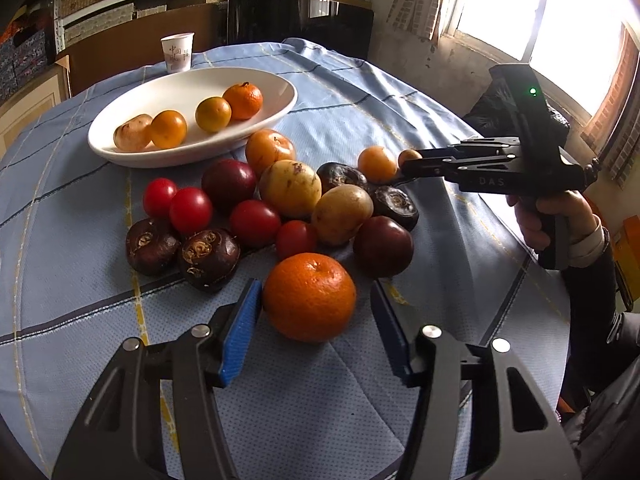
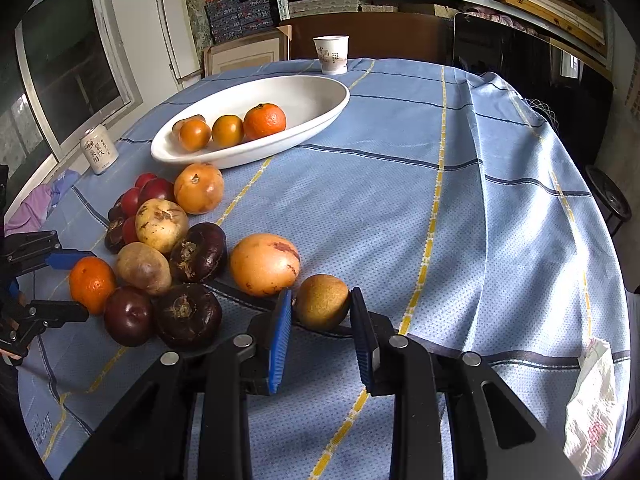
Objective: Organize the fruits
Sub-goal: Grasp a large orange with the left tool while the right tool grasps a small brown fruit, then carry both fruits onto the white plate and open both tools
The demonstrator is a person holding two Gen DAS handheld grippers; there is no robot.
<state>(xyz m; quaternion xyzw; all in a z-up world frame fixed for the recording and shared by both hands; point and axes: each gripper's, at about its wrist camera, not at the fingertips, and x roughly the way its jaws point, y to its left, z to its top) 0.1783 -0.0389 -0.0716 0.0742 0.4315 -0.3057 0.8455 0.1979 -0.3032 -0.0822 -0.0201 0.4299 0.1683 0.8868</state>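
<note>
A heap of fruit lies on the blue checked cloth: red tomatoes [image 1: 190,210], dark water chestnuts [image 1: 209,258], yellow-brown fruits [image 1: 290,188] and oranges. A white oval dish [image 1: 132,152] behind it holds several small orange fruits. My left gripper [image 1: 316,302] is open around a big orange mandarin [image 1: 309,297], with its left pad close and its right pad apart from it. My right gripper [image 2: 320,304] has its pads against both sides of a small brown fruit [image 2: 322,301] resting on the cloth. The right gripper also shows in the left wrist view [image 1: 412,164].
A paper cup [image 1: 178,52] stands behind the dish. A drink can [image 2: 99,155] stands at the table's left edge in the right wrist view. A white bag [image 2: 592,404] lies at the right edge. Shelves, boxes and a window surround the table.
</note>
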